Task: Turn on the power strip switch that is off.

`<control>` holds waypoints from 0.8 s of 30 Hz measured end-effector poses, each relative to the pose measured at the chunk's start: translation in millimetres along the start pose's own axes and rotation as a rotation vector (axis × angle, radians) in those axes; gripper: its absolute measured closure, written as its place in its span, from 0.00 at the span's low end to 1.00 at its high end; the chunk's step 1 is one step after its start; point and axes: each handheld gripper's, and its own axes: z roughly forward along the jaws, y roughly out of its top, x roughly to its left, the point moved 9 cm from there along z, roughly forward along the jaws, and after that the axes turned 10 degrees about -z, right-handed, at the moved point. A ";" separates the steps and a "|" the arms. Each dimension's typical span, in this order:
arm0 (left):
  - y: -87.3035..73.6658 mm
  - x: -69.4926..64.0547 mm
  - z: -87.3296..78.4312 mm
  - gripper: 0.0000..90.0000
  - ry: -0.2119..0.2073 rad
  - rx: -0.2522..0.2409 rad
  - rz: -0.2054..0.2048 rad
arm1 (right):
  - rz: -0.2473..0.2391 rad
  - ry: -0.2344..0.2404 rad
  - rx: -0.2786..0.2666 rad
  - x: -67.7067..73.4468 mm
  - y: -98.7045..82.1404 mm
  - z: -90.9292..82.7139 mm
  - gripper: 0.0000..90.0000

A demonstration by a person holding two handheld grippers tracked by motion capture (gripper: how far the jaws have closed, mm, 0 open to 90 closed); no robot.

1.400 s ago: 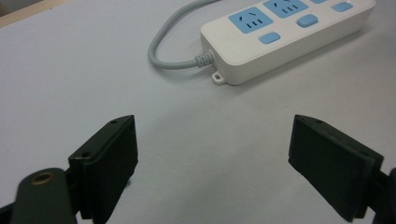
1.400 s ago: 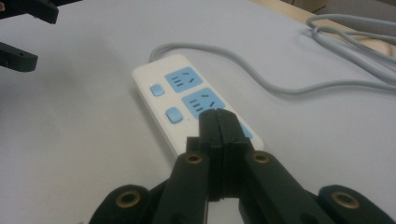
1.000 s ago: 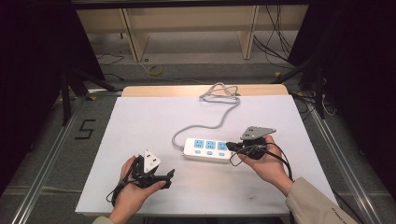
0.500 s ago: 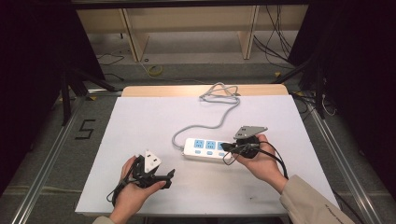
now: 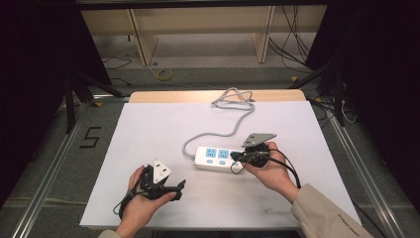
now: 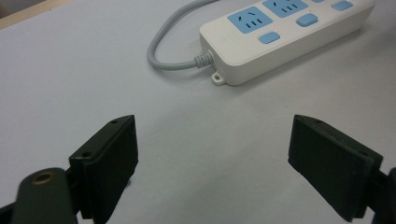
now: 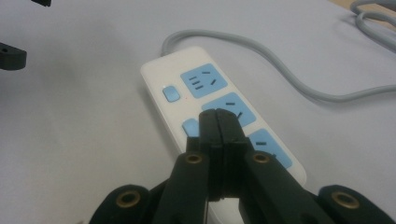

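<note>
Power strip (image 5: 218, 157) mid-table: light, rigid, slick plastic, likely skids if poked, so pinch its long sides; right gripper (image 7: 218, 122) clenched empty over the switches, left gripper (image 6: 212, 154) released nearby.

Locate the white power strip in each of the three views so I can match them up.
High view: the power strip lies centre-right on the table, by the right tool.
Left gripper view: the strip sits top right, beyond the open jaws.
Right gripper view: the strip runs diagonally through the centre, under the shut jaws.
Shared landmark: the grey cord leaving the strip's end.
</note>
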 end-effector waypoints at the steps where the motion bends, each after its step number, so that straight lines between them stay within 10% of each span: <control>1: 0.1 -0.1 0.0 0.17 -0.001 0.000 0.001 | 0.000 0.000 0.000 0.0 0.0 0.0 1.00; 24: 2.8 -1.1 1.3 0.17 0.000 -0.011 0.007 | -0.015 0.023 0.045 6.4 3.6 20.5 1.00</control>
